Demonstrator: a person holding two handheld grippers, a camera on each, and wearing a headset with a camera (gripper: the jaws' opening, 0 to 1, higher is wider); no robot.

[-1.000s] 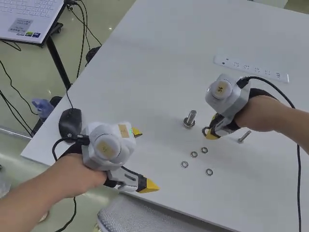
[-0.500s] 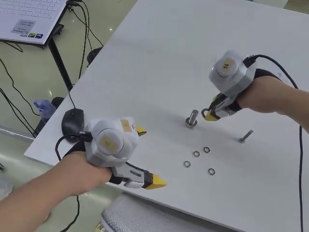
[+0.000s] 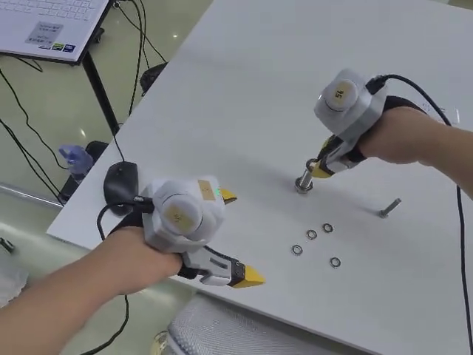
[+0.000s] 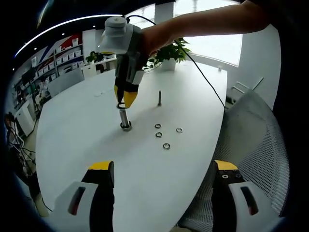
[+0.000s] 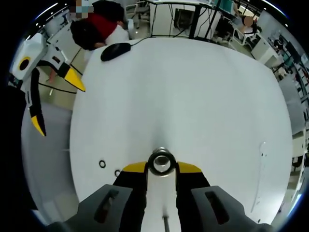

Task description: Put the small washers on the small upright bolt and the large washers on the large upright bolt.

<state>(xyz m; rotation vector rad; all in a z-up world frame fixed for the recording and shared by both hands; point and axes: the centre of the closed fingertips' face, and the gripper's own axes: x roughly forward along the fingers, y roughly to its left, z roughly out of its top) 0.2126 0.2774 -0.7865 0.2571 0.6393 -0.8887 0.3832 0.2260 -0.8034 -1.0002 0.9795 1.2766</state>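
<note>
Pinching a stiff, light, probably slippery large washer (image 5: 161,162) by its rim in right gripper (image 3: 315,168); left gripper (image 3: 238,237) spread wide.

I am looking down from above at the counter (image 3: 244,89). The left claw (image 4: 161,166) camera is sitting low at the near edge, facing the large bolt (image 4: 125,118) that the head view is also showing; the right claw (image 5: 161,167) camera is pointing down, close over a washer (image 5: 151,163).

Nothing legible

Round stickers (image 3: 339,94) atop the left gripper (image 3: 241,237) and right gripper (image 3: 318,168), and labels (image 3: 49,30) on the laptop (image 3: 37,11) beside the table (image 3: 259,89), were too blurred to read.
</note>
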